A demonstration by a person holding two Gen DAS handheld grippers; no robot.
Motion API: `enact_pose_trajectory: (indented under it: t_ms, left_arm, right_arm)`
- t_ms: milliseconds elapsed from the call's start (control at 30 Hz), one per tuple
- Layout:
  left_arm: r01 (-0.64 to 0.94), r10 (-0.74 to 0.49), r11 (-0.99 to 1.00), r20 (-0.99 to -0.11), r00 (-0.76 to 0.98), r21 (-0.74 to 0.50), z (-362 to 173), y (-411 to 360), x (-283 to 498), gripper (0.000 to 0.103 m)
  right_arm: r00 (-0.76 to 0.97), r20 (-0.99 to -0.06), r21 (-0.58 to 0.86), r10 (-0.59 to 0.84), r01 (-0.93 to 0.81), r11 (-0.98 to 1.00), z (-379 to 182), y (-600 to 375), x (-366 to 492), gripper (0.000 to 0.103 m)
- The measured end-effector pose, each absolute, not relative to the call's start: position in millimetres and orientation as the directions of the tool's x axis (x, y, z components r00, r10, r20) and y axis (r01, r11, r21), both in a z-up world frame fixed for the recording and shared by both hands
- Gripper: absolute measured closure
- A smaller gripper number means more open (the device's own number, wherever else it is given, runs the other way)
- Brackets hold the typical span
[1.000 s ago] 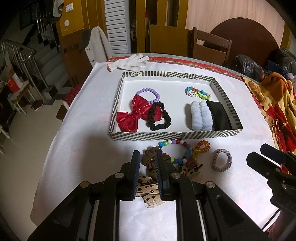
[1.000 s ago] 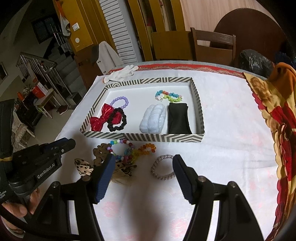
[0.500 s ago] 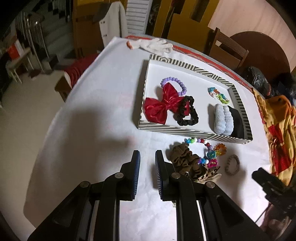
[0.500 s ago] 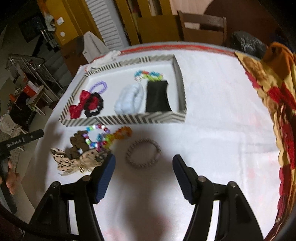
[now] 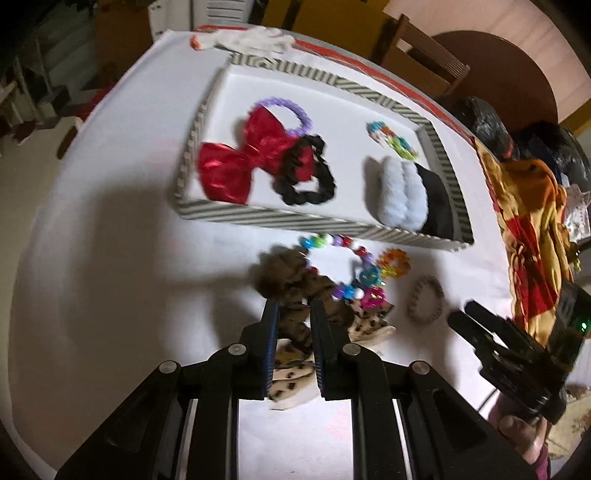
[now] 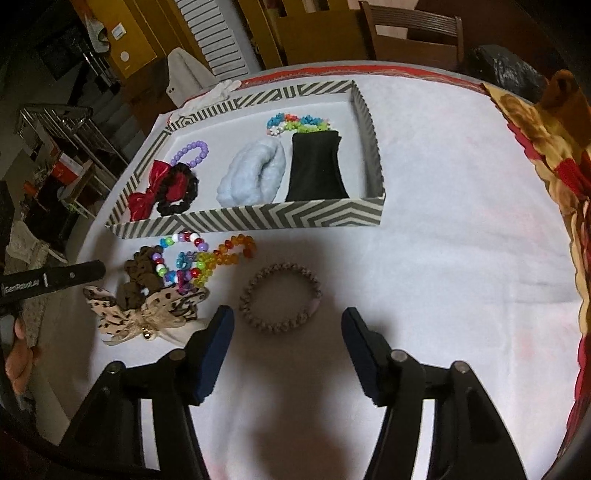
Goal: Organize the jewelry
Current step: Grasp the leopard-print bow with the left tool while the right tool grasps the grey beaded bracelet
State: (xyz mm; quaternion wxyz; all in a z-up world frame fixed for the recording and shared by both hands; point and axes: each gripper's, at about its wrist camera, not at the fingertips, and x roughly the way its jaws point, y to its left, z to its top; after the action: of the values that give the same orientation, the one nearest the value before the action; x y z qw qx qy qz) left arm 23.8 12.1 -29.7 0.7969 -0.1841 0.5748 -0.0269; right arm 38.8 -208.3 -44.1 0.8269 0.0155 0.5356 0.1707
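A striped tray holds a red bow, a black scrunchie, a fluffy blue scrunchie, a black band and bead bracelets. Loose in front of it lie a brown scrunchie, a leopard bow, a multicolour bead bracelet, an orange one and a brown beaded bracelet. My left gripper hovers over the leopard bow, its jaws a narrow gap apart, gripping nothing. My right gripper is open and closing above the brown bracelet, pads clear of it.
A yellow and red cloth covers the table's right side. A white glove lies beyond the tray, and a wooden chair stands behind the table. The tablecloth drops away at the left edge. A hand holds the left gripper.
My left gripper swung right from bare cloth to over the leopard bow and came lower. My right gripper sank closer to the brown bracelet, and its jaws narrowed a little.
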Motion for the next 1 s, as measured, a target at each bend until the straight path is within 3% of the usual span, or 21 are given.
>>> enact_pose_trajectory:
  t_ms: [167,467,733,800,833,867,967,1000]
  left_arm:
    - [-0.119,-0.268,0.939,-0.905,0.331,-0.322,-27,-4,21,0.088]
    - [-0.026,-0.165,0.984,-0.949,0.27,-0.178,-53,-38,13,0.084]
    - [-0.042,-0.198,0.975,-0.936,0.291,-0.22,-60,-32,9,0.08]
    - [-0.04,-0.225,0.968,-0.93,0.291,-0.247,-60,-28,7,0.083]
    - [-0.035,-0.239,0.965,-0.927,0.29,-0.26,-60,-26,7,0.087]
    - [-0.032,-0.246,0.963,-0.925,0.291,-0.266,-60,-26,7,0.088]
    - [-0.021,-0.256,0.961,-0.92,0.297,-0.274,-53,-19,0,0.096]
    - [-0.018,-0.256,0.962,-0.918,0.302,-0.274,-50,-17,-2,0.103]
  right_arm:
    - [0.37,-0.892,0.167,0.261,-0.268,0.949,-52,-207,51,0.043]
    - [0.345,-0.902,0.166,0.259,-0.276,0.947,-64,-204,65,0.043]
    - [0.354,-0.9,0.15,0.256,-0.299,0.943,-70,-195,63,0.044]
    - [0.363,-0.899,0.125,0.246,-0.325,0.937,-70,-189,61,0.066]
    - [0.365,-0.899,0.115,0.242,-0.337,0.934,-70,-187,60,0.088]
    - [0.36,-0.9,0.115,0.244,-0.346,0.931,-71,-185,60,0.094]
    - [0.347,-0.901,0.126,0.259,-0.363,0.923,-70,-184,58,0.096]
    - [0.346,-0.901,0.129,0.263,-0.366,0.922,-69,-184,56,0.096]
